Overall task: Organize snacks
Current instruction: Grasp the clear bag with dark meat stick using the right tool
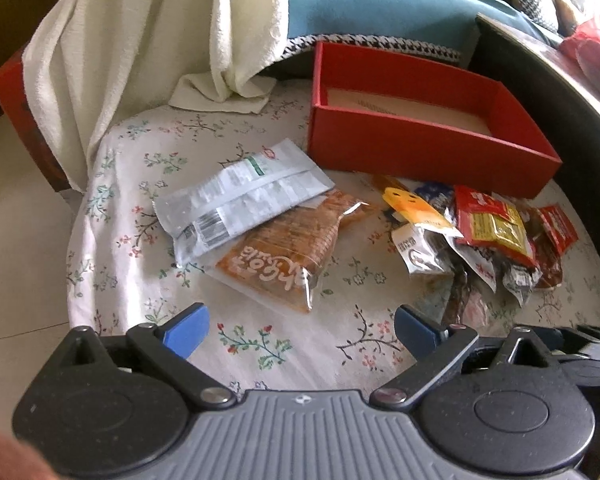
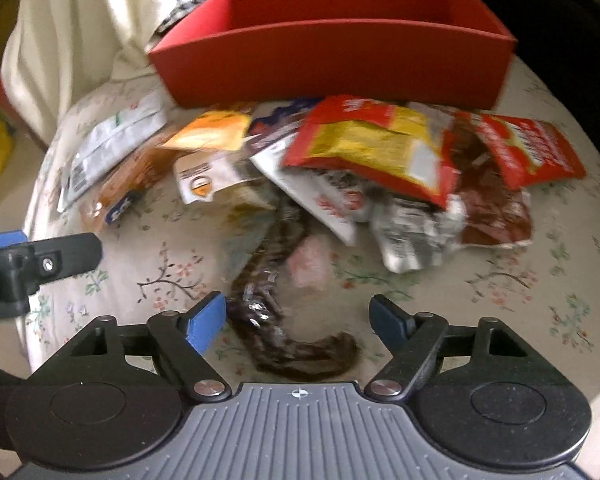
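Note:
An empty red box [image 1: 420,140] [image 2: 332,68] stands at the back of the round table. In front of it, a white packet [image 1: 240,200] overlaps an orange bread packet [image 1: 284,256]. To the right lies a pile of small snack packets [image 1: 480,232], topped by a red and yellow packet [image 2: 372,144]. My left gripper [image 1: 302,330] hovers open over bare cloth near the bread packet. My right gripper [image 2: 298,320] is open and low over a long dark snack strip [image 2: 268,292], which runs between its blue pads without being pressed.
A floral tablecloth [image 1: 140,200] covers the table, whose edge curves off at the left. A cream towel [image 1: 140,40] hangs behind, beside a teal cushion [image 1: 380,4]. Dark furniture [image 1: 560,92] borders the right side.

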The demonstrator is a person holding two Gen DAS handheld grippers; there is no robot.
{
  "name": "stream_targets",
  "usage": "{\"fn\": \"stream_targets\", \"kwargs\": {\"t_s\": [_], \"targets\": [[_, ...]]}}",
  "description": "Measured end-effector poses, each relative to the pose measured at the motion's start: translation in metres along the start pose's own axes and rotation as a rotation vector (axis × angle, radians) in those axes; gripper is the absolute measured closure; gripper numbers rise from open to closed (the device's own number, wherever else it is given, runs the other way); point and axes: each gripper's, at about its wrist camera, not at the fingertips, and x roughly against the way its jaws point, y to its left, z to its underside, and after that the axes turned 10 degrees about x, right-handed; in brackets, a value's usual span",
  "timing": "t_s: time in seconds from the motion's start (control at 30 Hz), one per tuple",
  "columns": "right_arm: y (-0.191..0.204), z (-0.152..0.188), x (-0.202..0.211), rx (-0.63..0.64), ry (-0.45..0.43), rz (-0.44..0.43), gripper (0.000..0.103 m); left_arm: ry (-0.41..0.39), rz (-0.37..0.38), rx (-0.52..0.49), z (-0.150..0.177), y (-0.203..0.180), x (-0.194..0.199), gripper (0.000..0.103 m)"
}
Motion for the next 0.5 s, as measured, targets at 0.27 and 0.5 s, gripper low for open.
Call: {"fn": "stream_targets", "kwargs": {"t_s": [0.27,0.5], "targets": [[0.026,-0.003,-0.020,0.114,0.019,0.088,0.000,0.022,-0.002,0.032,-0.001,0.014,-0.004,0.009],[0.027,-0.005,-0.007,0.255,0.098,0.037,0.023,0.031,0.004,0.080,-0.004,0.031,-0.003,0.009]]}}
